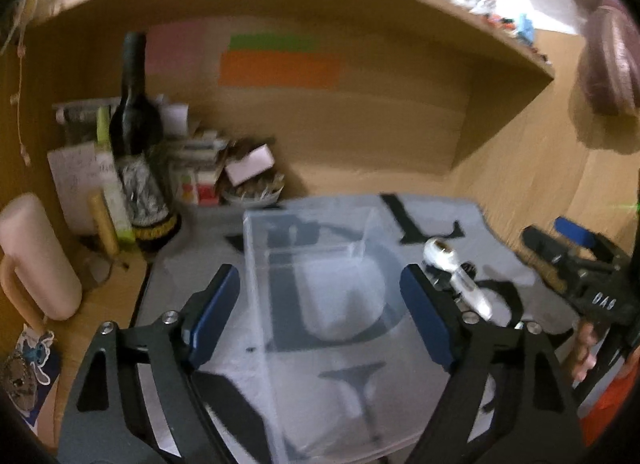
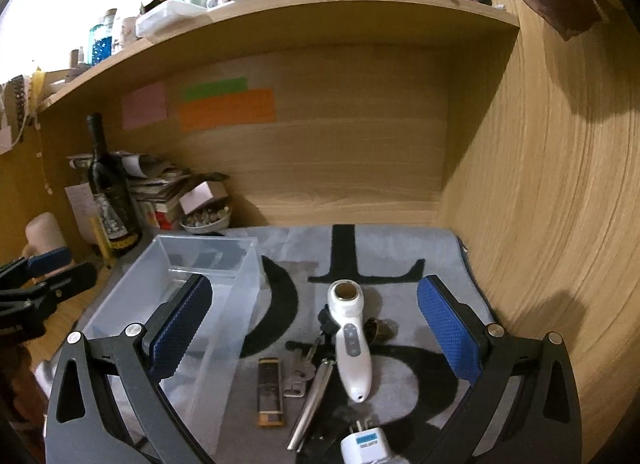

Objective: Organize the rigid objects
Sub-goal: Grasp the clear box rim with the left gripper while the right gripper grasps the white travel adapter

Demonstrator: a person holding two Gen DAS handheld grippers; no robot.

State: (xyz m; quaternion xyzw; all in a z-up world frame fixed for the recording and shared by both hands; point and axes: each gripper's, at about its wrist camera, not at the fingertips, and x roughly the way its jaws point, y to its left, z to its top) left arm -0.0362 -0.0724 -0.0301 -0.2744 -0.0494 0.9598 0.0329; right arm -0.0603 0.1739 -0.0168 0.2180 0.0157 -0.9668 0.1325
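One lighter (image 2: 270, 392) shows only from the right wrist.

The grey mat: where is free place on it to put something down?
Free: the mat between the back wall and the white handheld device, and inside the clear bin, which looks empty. Crowded: the near strip, where keys, metal pen, lighter and white plug lie close together.
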